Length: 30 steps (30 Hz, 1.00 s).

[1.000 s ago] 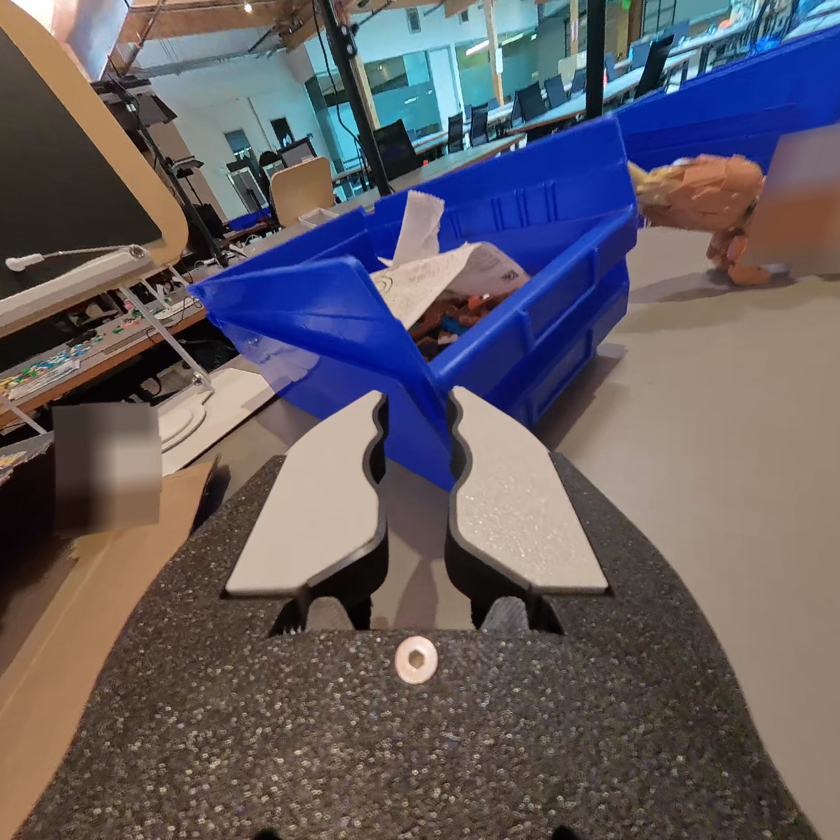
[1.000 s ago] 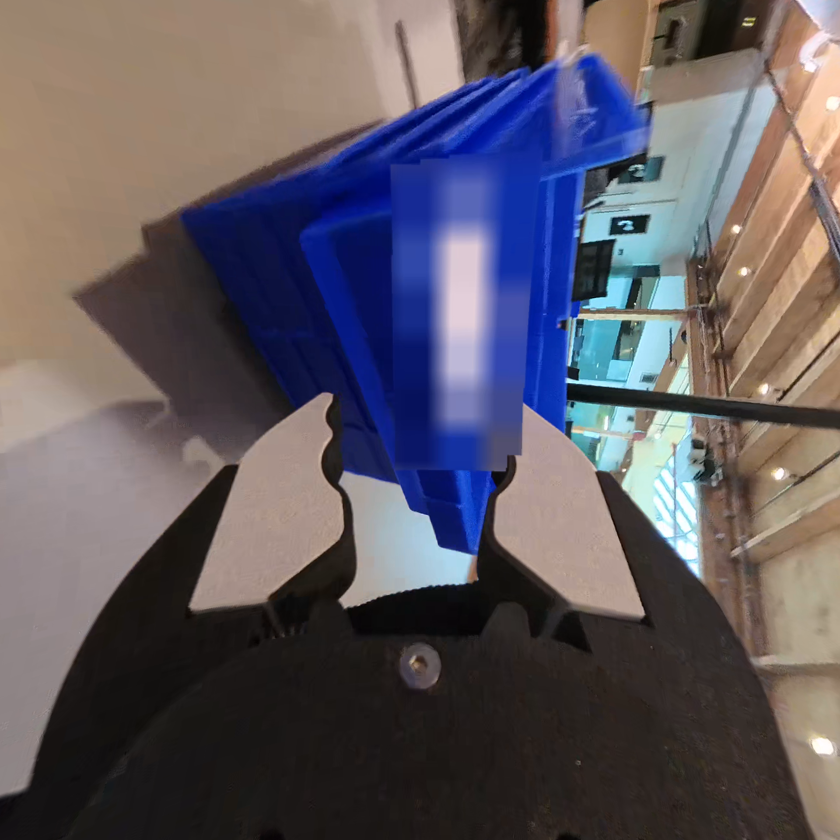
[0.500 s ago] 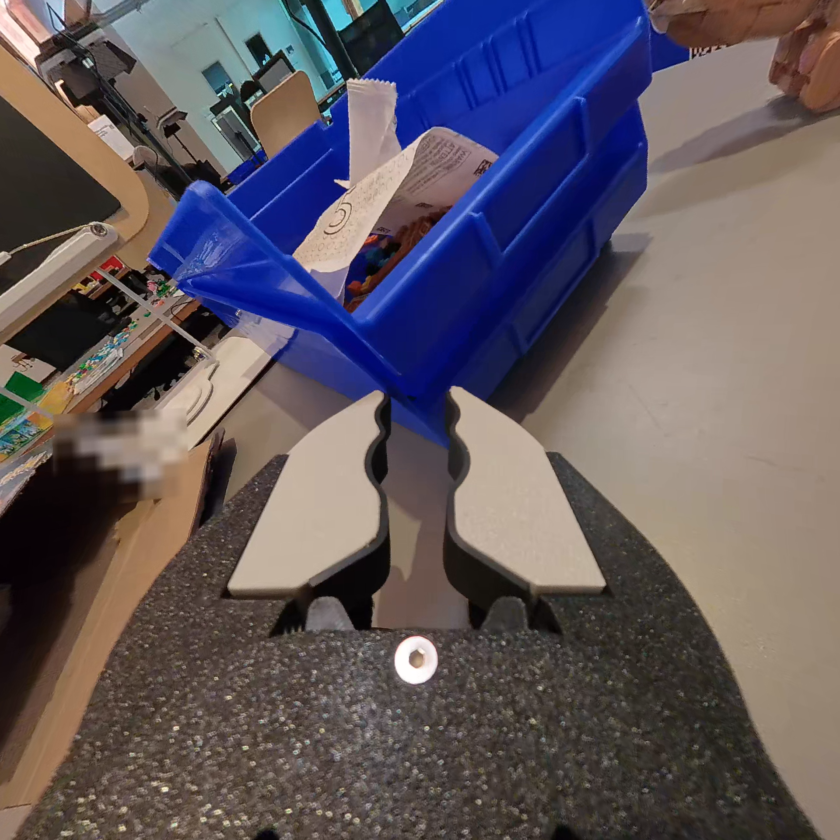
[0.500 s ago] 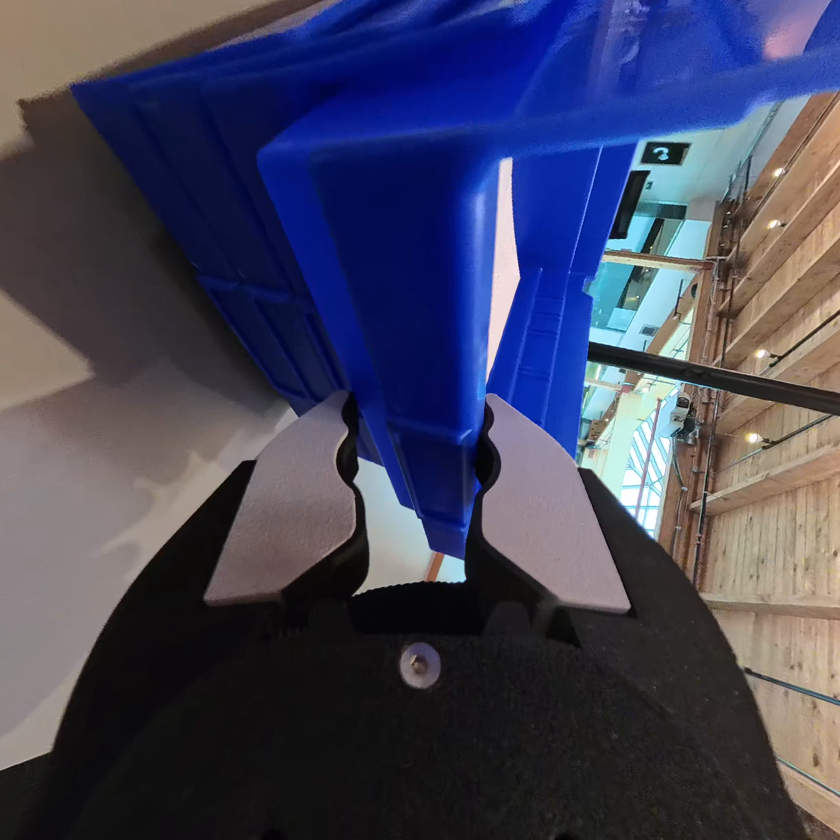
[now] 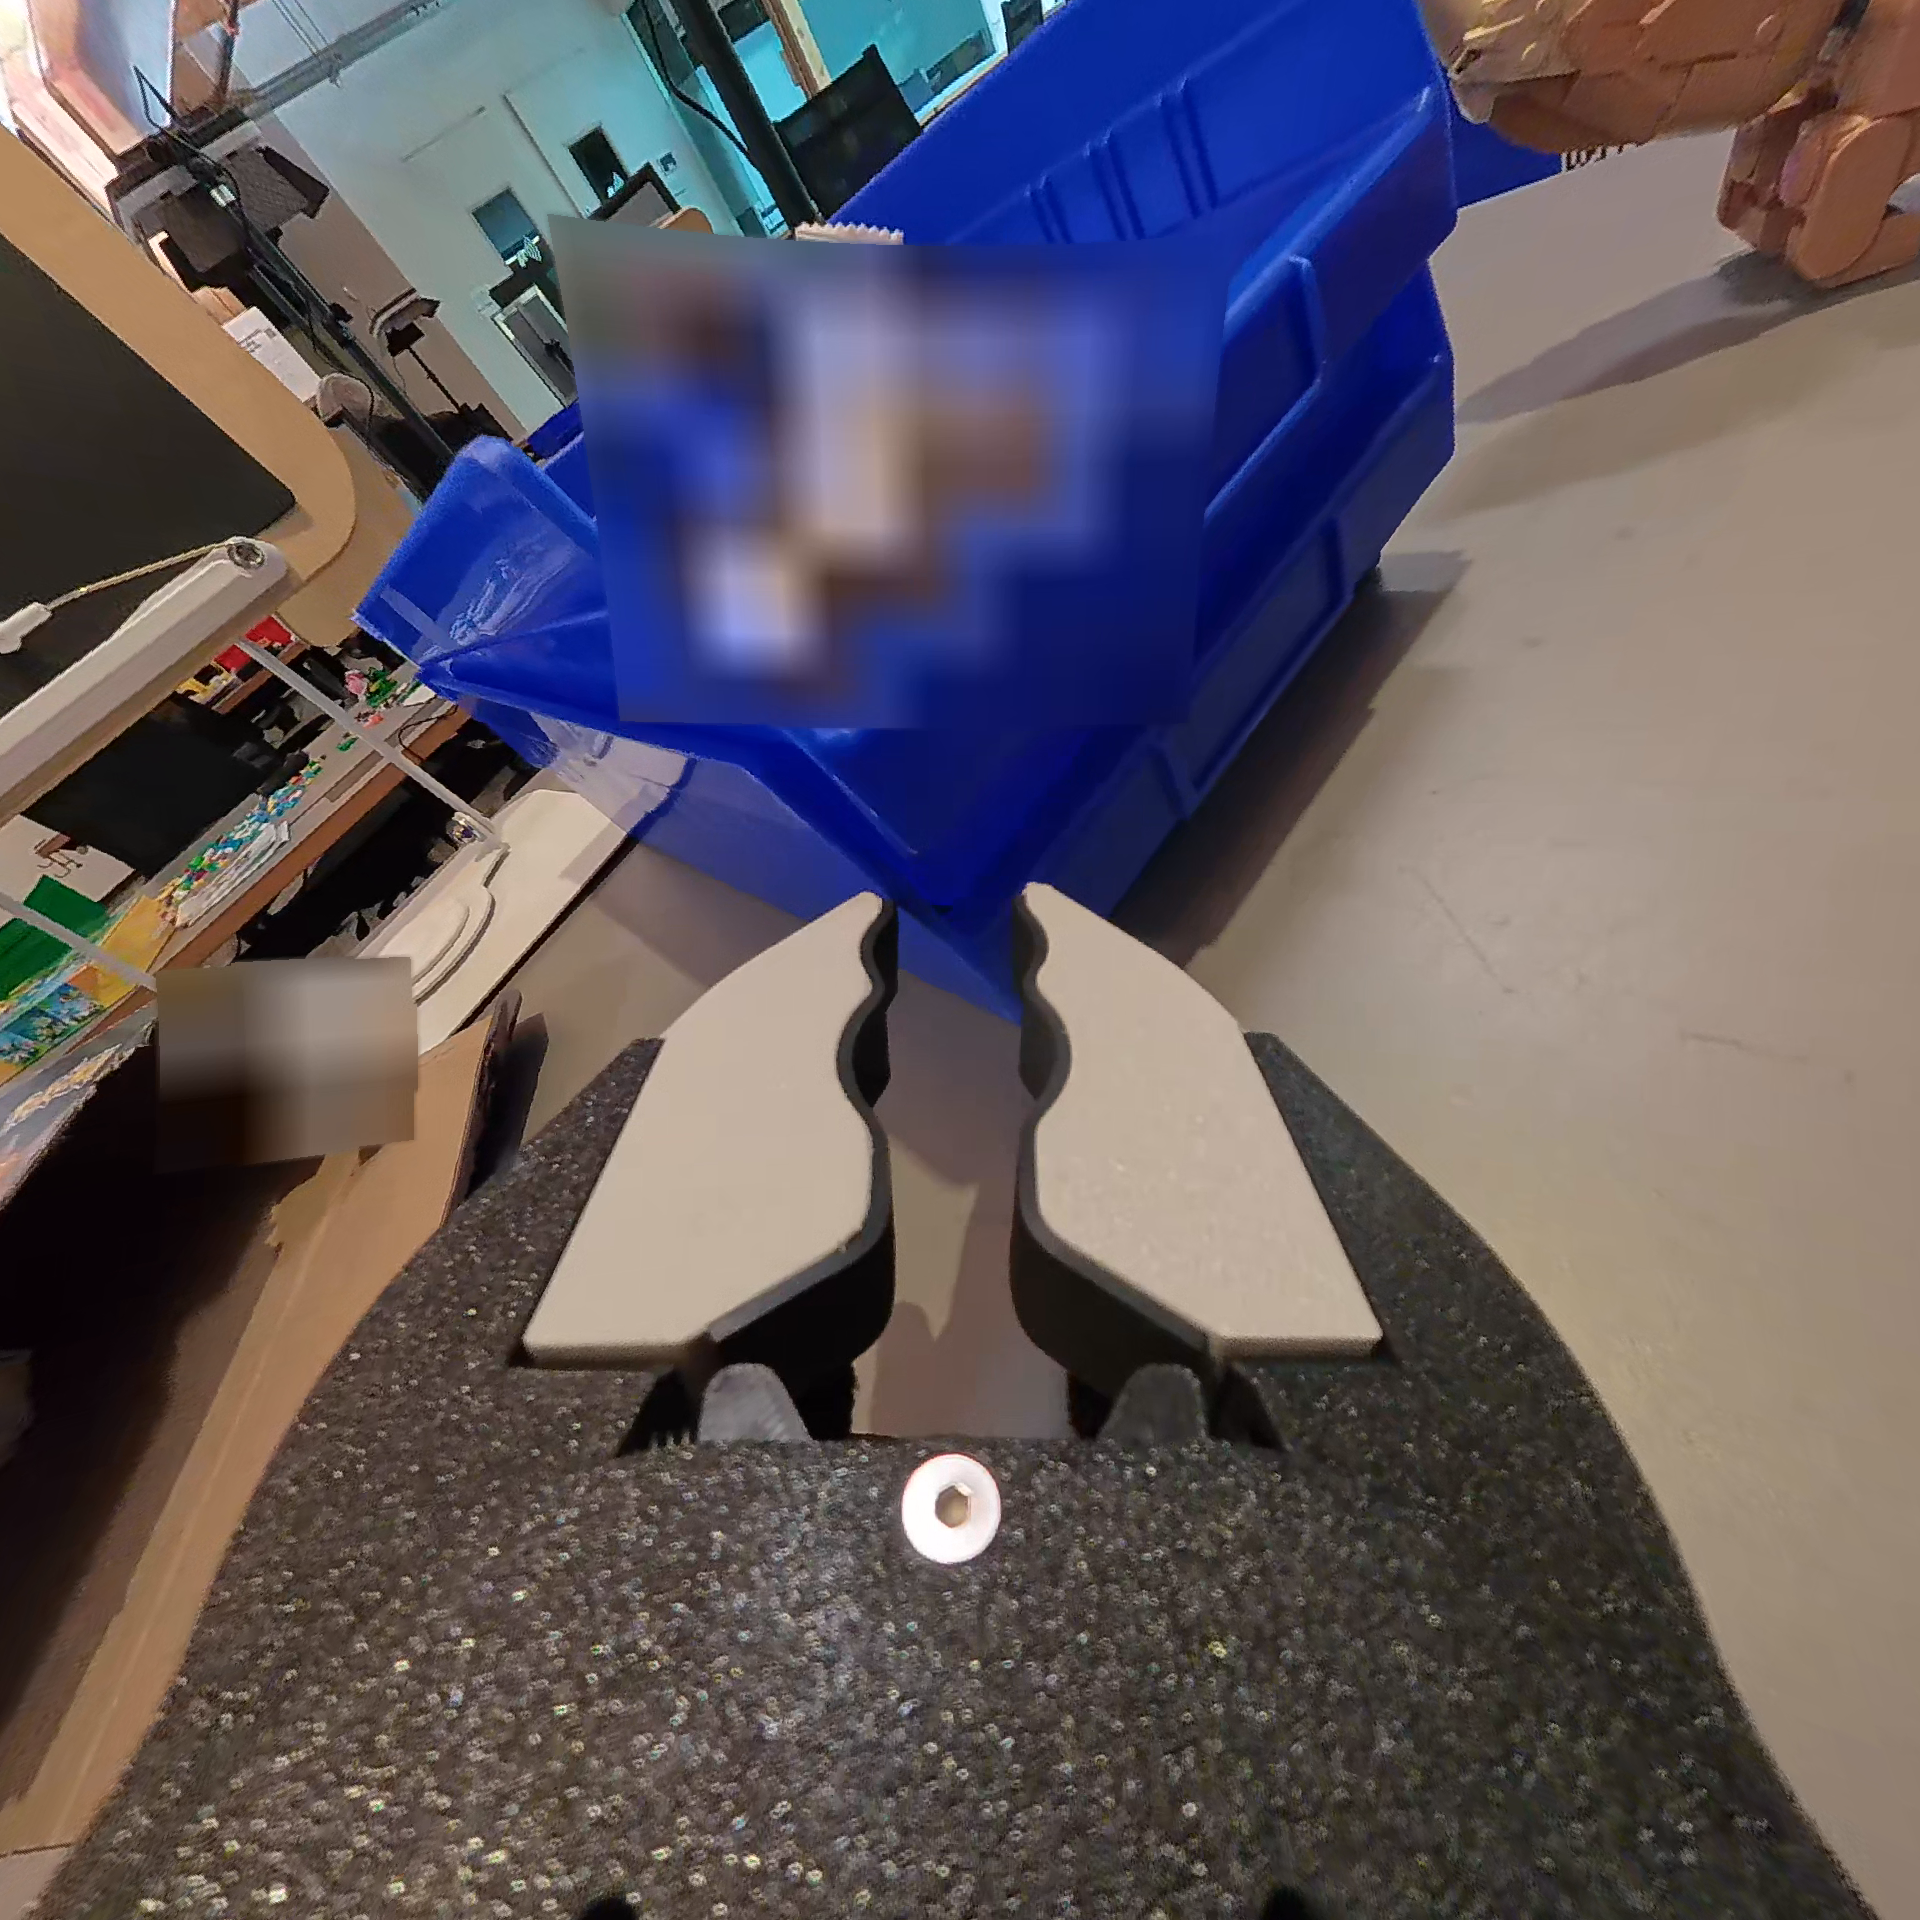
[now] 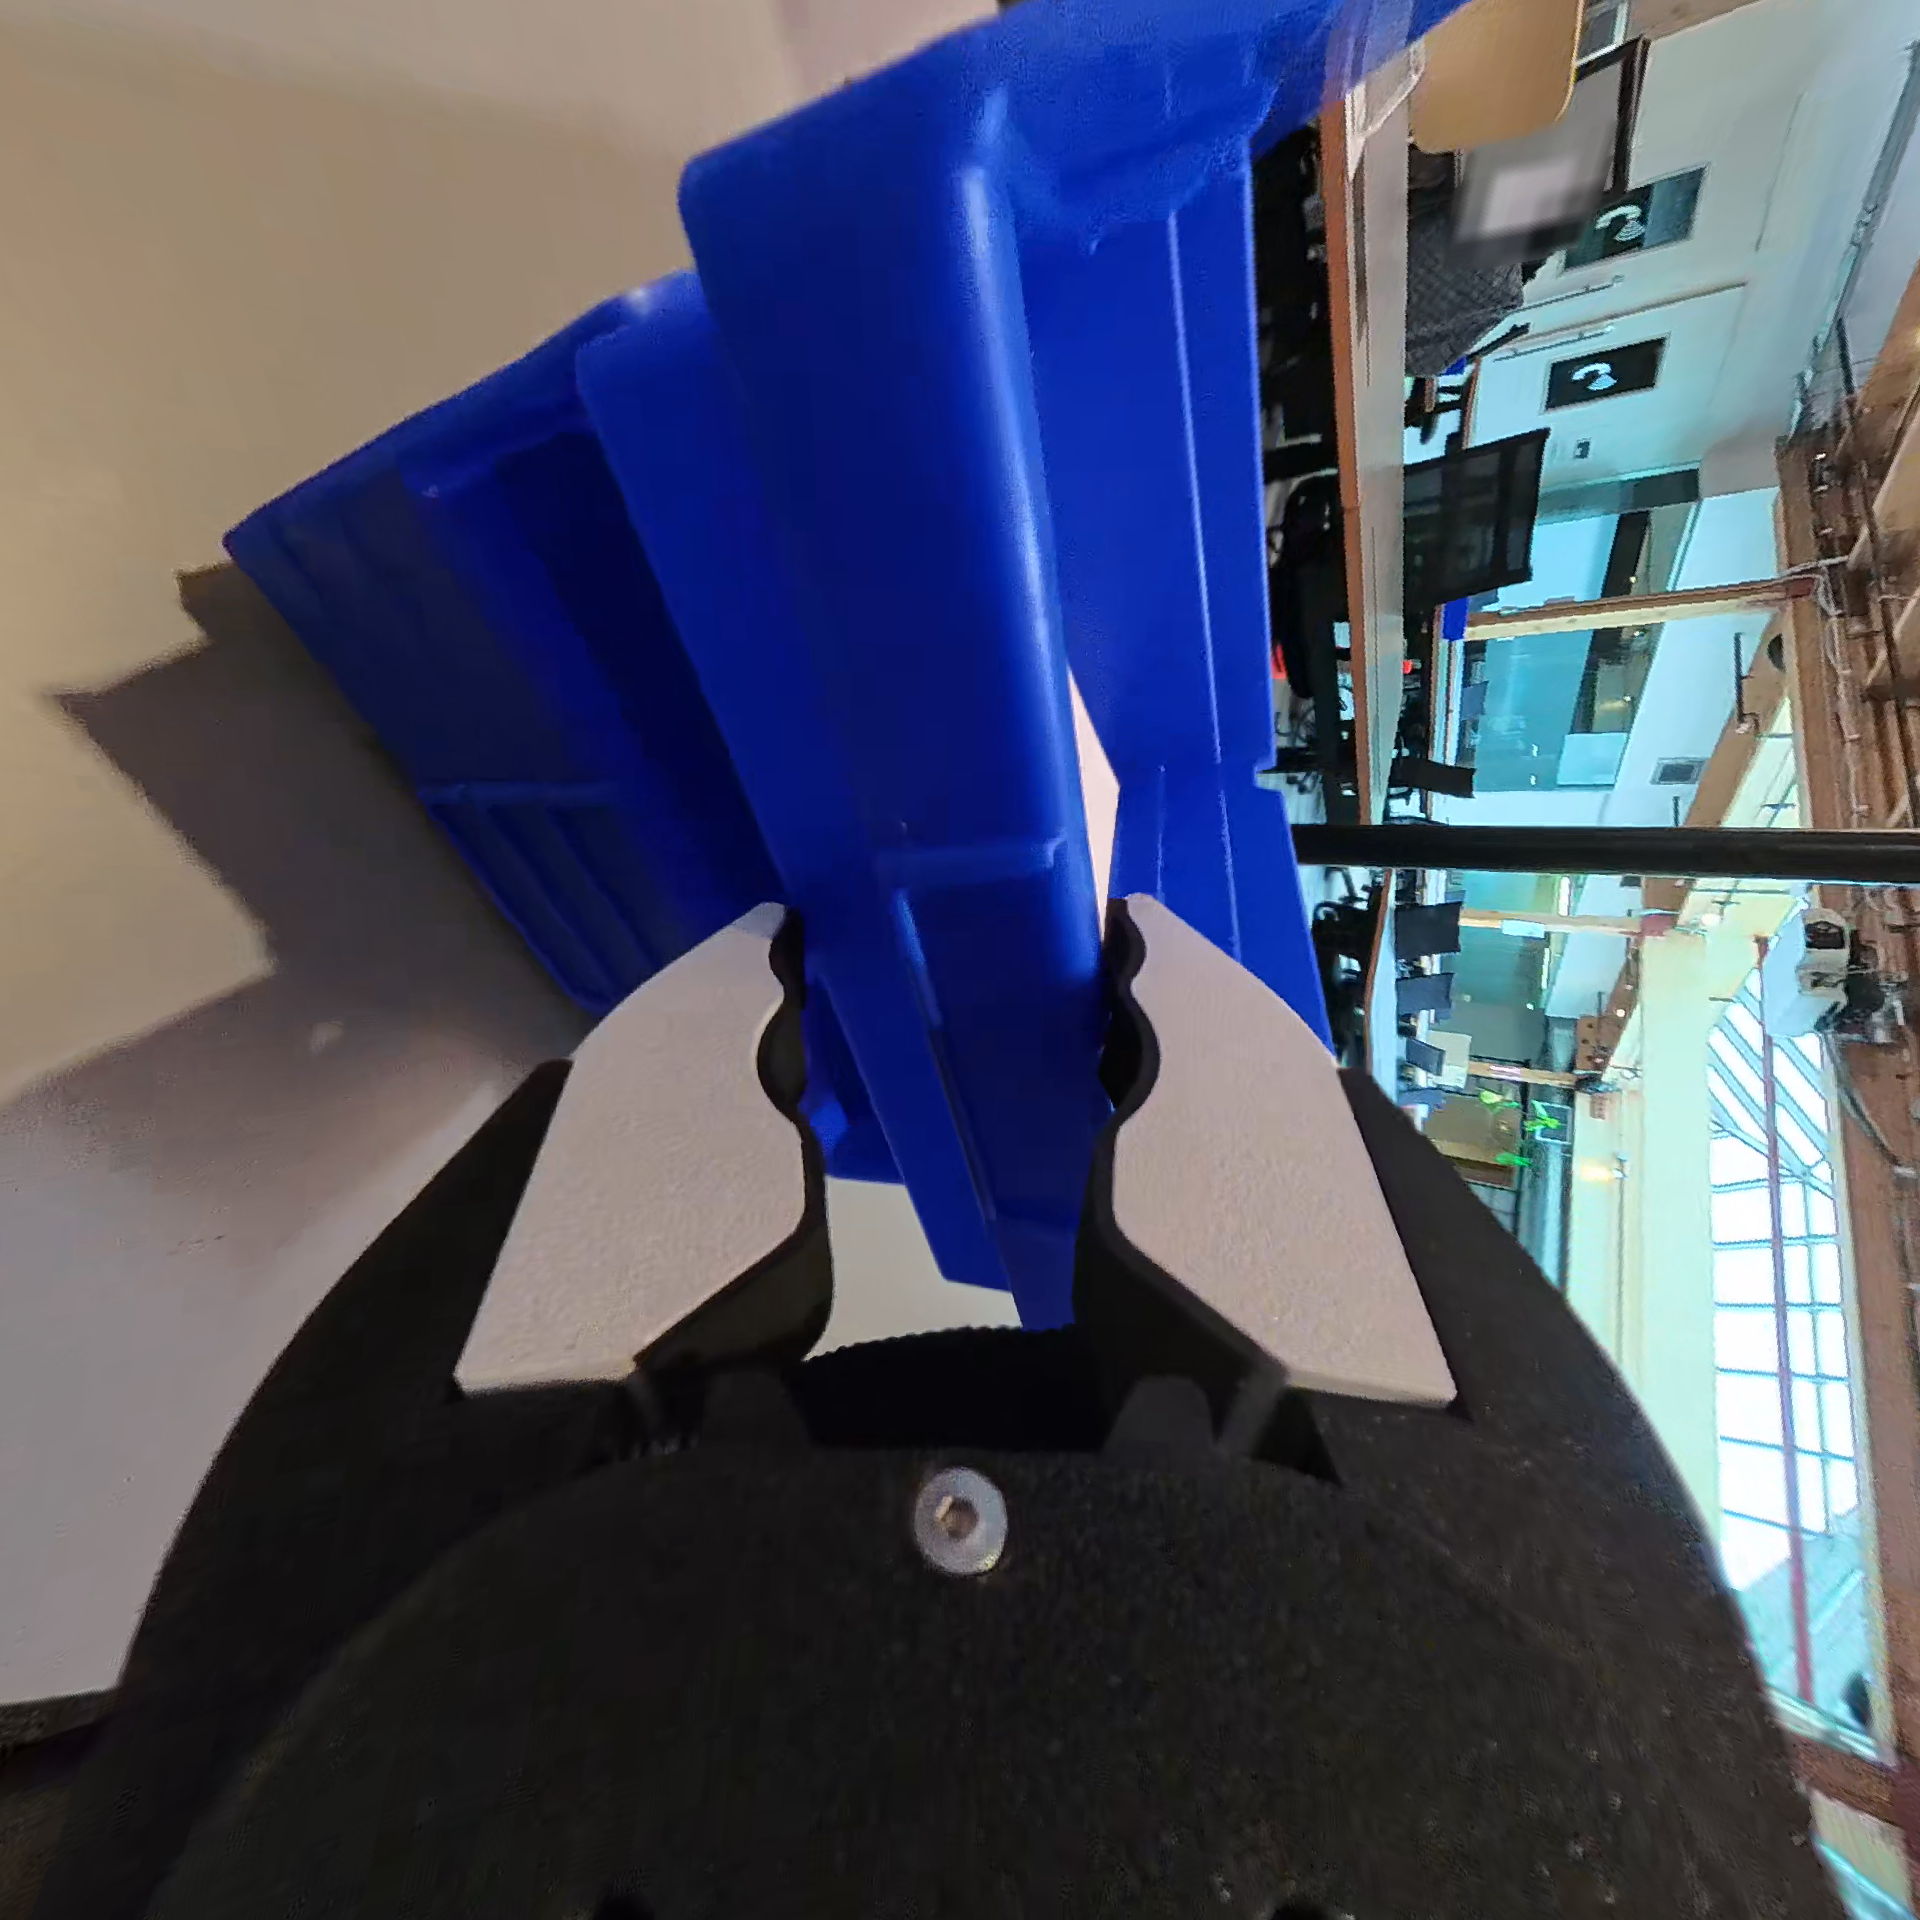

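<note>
My right claw is clamped on the corner wall of a blue plastic bin; its pale grey, wavy-edged fingers press both sides of the smooth moulded plastic, which has raised ribs and a thick rolled rim. The claw's body is black and grainy, with one small hex screw in the middle. That view is turned on its side, so the matte beige counter stands like a wall to the left, with the bin's hard-edged shadow on it.

My left claw is narrow, with only a slim gap between its flat grey fingers, and it holds nothing. Its tips sit just at the lower near corner of the blue plastic bin, and I cannot tell whether they touch it. The bin seems nested in a second blue one and is tilted; a mosaic patch hides what lies in it. The counter under it is smooth and grey-beige.

Farther to the right stands a figure built of tan and salmon bricks, blocky and knobbly. To the left lies a flat sheet of brown cardboard. Beyond it a lower table carries small coloured pieces.
</note>
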Each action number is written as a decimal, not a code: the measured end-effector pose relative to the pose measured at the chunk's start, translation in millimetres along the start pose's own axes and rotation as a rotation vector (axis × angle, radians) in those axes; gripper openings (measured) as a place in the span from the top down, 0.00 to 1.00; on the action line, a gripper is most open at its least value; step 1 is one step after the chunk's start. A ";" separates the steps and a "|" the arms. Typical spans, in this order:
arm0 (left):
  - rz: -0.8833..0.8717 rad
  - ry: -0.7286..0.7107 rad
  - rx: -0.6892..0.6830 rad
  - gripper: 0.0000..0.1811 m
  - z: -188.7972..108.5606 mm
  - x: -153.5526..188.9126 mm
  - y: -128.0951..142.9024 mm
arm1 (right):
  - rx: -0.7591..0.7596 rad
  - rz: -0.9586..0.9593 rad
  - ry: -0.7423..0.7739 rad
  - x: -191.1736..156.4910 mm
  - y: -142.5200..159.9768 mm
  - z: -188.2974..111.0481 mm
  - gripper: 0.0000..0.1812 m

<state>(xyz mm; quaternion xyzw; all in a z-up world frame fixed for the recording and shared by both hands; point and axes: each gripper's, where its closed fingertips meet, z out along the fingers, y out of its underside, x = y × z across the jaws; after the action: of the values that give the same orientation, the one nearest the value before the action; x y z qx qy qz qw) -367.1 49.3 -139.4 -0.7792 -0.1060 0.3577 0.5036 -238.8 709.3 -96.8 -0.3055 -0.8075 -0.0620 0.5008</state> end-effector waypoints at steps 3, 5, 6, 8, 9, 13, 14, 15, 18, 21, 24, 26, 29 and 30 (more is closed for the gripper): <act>-0.004 0.003 0.008 0.89 -1.0 0.0 -0.9 | 0.015 0.012 -0.014 4.8 -8.1 -10.6 0.69; -0.004 0.004 0.012 0.89 -1.7 0.2 -1.4 | 0.011 0.000 -0.021 4.5 -12.2 -16.2 0.69; -0.005 0.005 0.014 0.89 -2.0 0.3 -1.6 | -0.002 -0.029 -0.021 2.1 -13.0 -17.6 0.69; -0.006 0.010 0.019 0.89 -2.3 0.7 -2.1 | -0.061 -0.115 -0.014 -6.2 -10.7 -17.3 0.70; -0.006 0.011 0.020 0.89 -2.4 0.9 -2.3 | -0.092 -0.154 -0.011 -11.0 -8.5 -16.5 0.71; -0.005 0.021 0.028 0.90 -3.1 2.5 -3.4 | -0.144 -0.247 -0.012 -31.0 1.5 -12.6 0.73; -0.005 0.023 0.030 0.90 -3.2 2.9 -3.8 | -0.153 -0.280 -0.012 -37.3 4.2 -10.2 0.73; -0.005 0.025 0.032 0.90 -3.3 3.4 -4.0 | -0.170 -0.322 -0.012 -44.4 7.2 -6.9 0.73; -0.002 0.029 0.032 0.91 -3.2 4.2 -4.2 | -0.232 -0.422 0.012 -60.1 13.2 7.6 0.68; -0.002 0.030 0.034 0.91 -3.5 4.5 -4.5 | -0.236 -0.401 0.030 -63.0 9.0 18.8 0.69; -0.003 0.029 0.038 0.91 -5.0 5.5 -5.3 | -0.246 -0.323 0.016 -58.7 7.8 18.9 0.70; 0.000 0.028 0.039 0.91 -5.4 5.8 -5.4 | -0.246 -0.258 0.016 -53.3 9.5 16.4 0.70; -0.006 0.027 0.038 0.91 -5.3 5.0 -5.3 | -0.243 -0.219 0.017 -48.4 12.6 12.0 0.70; -0.008 0.026 0.039 0.91 -5.4 4.7 -5.3 | -0.245 -0.214 0.020 -46.6 13.6 10.2 0.70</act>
<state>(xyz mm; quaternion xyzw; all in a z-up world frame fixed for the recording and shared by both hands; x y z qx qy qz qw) -359.1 50.5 -135.6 -0.7734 -0.0953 0.3476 0.5215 -224.6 704.3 -144.1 -0.2760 -0.8168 -0.2161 0.4582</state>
